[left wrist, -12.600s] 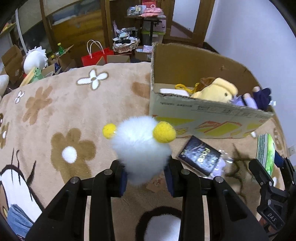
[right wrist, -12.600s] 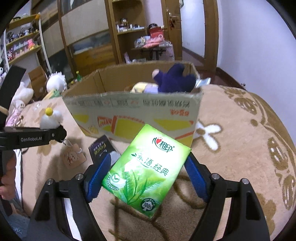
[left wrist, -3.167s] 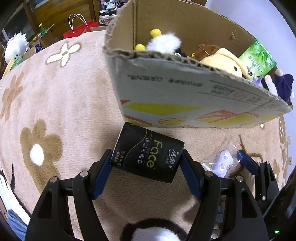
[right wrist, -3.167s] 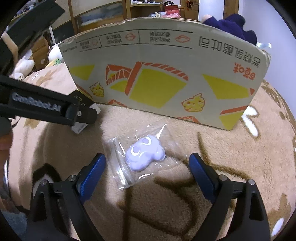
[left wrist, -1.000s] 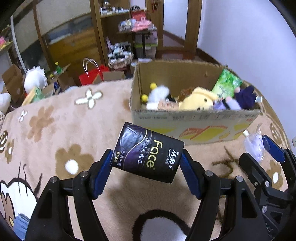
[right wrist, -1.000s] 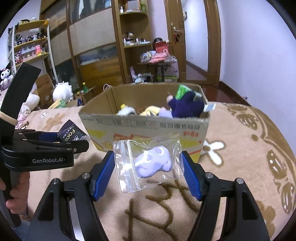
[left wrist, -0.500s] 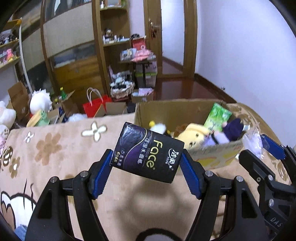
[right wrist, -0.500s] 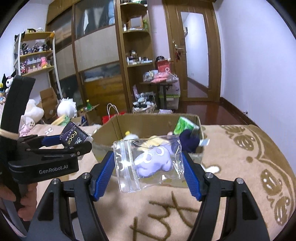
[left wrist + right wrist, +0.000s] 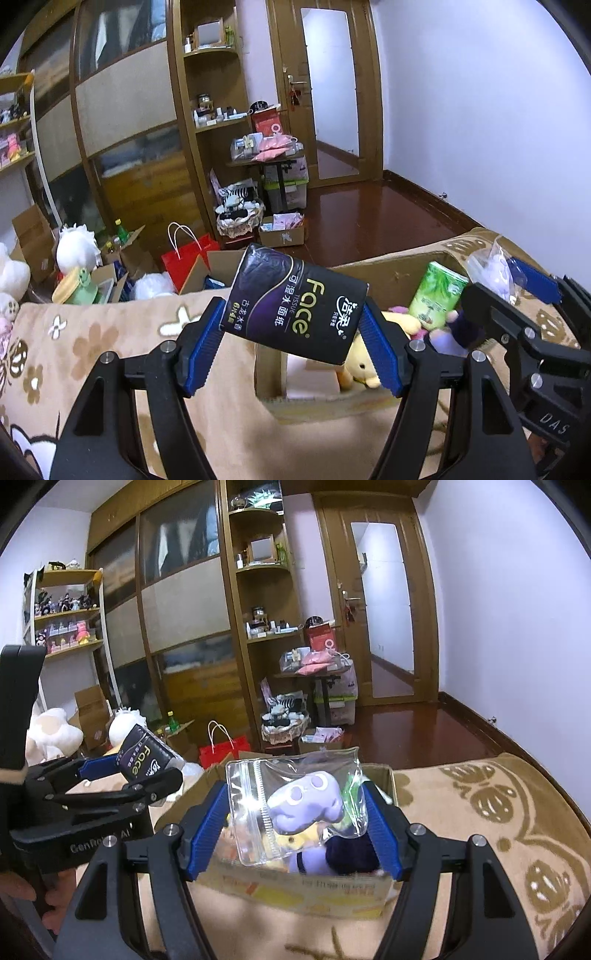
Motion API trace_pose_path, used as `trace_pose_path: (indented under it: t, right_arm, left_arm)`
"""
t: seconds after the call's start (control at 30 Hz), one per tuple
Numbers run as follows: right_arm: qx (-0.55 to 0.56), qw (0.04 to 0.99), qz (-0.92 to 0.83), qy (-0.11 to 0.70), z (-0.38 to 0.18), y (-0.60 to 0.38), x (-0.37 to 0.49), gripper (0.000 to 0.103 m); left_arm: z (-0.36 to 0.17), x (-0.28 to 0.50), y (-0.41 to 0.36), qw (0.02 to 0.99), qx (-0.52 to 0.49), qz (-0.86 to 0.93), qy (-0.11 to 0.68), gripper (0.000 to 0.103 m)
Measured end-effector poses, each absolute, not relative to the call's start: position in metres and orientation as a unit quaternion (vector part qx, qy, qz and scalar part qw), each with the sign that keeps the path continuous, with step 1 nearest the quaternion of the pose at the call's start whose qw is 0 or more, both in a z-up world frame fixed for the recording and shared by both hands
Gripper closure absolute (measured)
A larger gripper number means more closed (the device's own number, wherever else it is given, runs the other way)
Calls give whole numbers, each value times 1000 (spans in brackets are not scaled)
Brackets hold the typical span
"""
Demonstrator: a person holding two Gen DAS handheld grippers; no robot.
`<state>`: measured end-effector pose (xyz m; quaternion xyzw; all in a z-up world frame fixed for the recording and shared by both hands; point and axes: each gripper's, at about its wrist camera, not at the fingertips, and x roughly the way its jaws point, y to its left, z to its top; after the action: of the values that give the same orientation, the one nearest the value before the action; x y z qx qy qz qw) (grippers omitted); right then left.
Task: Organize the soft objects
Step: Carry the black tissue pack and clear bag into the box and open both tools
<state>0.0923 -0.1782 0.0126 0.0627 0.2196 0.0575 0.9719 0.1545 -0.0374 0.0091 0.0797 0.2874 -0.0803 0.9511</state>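
Left wrist view, left fingers point(image 9: 293, 347) gripping glossy black tissue pack point(image 9: 295, 308), right fingers point(image 9: 295, 834) pinching crinkly clear zip bag point(image 9: 295, 805)

Black tissue pack point(image 9: 295, 303), flower-patterned tan blanket point(image 9: 92, 343)

Red paper bag point(image 9: 189, 260) on floor beside wooden shelving point(image 9: 258, 602); door point(image 9: 330, 92) ajar.

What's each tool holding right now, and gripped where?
Left tool: black tissue pack, clamped across its short ends. Right tool: clear zip bag with purple toy, pinched at its side edges.
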Motion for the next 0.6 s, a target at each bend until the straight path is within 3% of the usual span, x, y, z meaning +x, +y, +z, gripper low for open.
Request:
trace_pose_path:
  t: [0.5,0.6]
  right_arm:
    - [74,964,65,248,-18,-186,121,23]
    - [75,963,65,252,-21,-187,122,22]
  left_arm:
    - [-24,189,-45,935,76,-96,333,30]
    - [-25,189,-39,935,67,-93,335,18]
